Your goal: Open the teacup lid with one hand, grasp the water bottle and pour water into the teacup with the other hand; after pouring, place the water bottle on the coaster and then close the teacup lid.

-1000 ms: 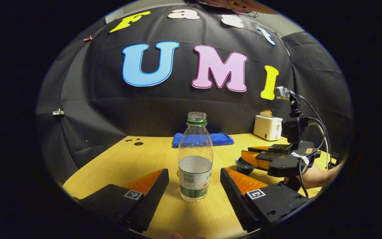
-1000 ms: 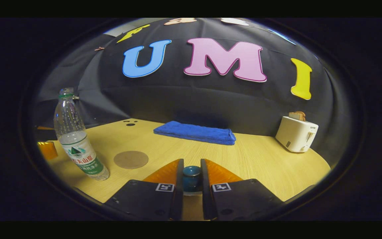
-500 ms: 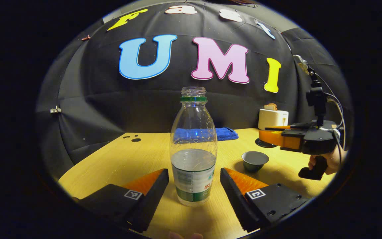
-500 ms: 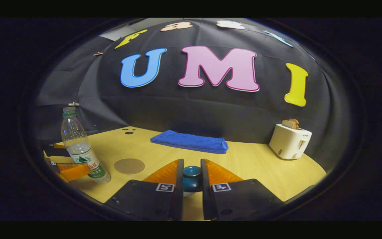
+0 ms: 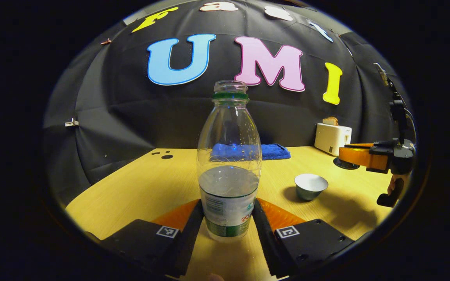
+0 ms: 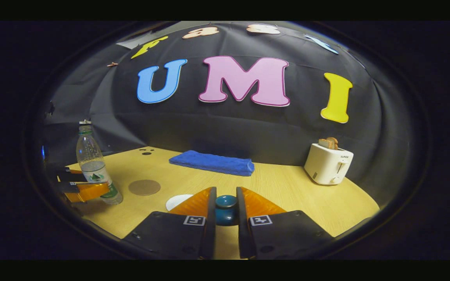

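In the left gripper view, my left gripper (image 5: 228,218) has its jaws closed in against the label band of the water bottle (image 5: 229,164); both fingers look to be touching its sides, so I read it as clamped. The bottle stands upright on the table (image 5: 139,187), uncapped and roughly half full. The open teacup (image 5: 311,186) sits to the right, well apart. Beyond it the right gripper (image 5: 359,155) hangs in the air.

In the right gripper view, my right gripper (image 6: 225,210) is pinched on the knob of the lid (image 6: 225,205), held clear of the table. The coaster (image 6: 144,187) lies near the bottle (image 6: 94,166), with the cup's pale rim (image 6: 178,201) just showing past my left finger.

My worry: the thin bottle may buckle or slip at that low grip, and with no cap any jerk on the lift would spill before I reach the small cup.
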The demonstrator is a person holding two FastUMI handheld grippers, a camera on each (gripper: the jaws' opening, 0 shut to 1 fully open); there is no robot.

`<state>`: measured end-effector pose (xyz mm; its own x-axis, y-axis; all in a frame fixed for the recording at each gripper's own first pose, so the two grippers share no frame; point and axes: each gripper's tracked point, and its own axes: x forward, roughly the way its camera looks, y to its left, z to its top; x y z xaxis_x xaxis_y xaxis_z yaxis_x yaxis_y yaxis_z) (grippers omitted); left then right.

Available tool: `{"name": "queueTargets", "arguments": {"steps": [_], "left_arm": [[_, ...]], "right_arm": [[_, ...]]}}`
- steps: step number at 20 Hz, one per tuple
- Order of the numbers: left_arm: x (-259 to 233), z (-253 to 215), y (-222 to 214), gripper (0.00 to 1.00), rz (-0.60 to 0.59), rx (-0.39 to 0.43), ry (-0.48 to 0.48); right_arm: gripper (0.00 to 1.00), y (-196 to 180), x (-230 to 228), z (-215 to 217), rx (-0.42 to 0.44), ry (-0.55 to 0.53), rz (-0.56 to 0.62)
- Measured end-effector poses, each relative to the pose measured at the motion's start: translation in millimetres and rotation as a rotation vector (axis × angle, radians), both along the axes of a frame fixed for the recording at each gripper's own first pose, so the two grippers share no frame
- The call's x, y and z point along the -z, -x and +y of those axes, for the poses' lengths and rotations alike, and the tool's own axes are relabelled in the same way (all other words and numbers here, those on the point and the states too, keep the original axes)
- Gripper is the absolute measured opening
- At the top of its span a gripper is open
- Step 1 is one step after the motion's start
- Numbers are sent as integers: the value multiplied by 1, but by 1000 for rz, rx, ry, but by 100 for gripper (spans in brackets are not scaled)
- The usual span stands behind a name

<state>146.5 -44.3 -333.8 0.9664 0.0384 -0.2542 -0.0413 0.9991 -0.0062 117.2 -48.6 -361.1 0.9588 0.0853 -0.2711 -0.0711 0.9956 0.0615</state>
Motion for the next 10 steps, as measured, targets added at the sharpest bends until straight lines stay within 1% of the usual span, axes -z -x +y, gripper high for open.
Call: {"name": "queueTargets", "arguments": {"steps": [1,2,3,4,5,10], "left_arm": [[-1,2,0,75,6,-5,-38],[-4,7,1,75,15,-13,-97],[-8,15,-3,75,28,-28,-171],[-12,24,-4,74,41,-40,-249],[-14,29,-8,74,56,-43,-322],[-25,48,-21,73,125,-20,-635]], "right_arm": [[31,0,0,-3,-1,1,1],[31,1,0,-6,-1,7,-1],[27,2,-1,-11,-1,11,-4],[27,2,-1,-15,0,15,-8],[31,2,-2,-19,-1,21,-11],[31,8,-5,-44,12,17,-18]]}}
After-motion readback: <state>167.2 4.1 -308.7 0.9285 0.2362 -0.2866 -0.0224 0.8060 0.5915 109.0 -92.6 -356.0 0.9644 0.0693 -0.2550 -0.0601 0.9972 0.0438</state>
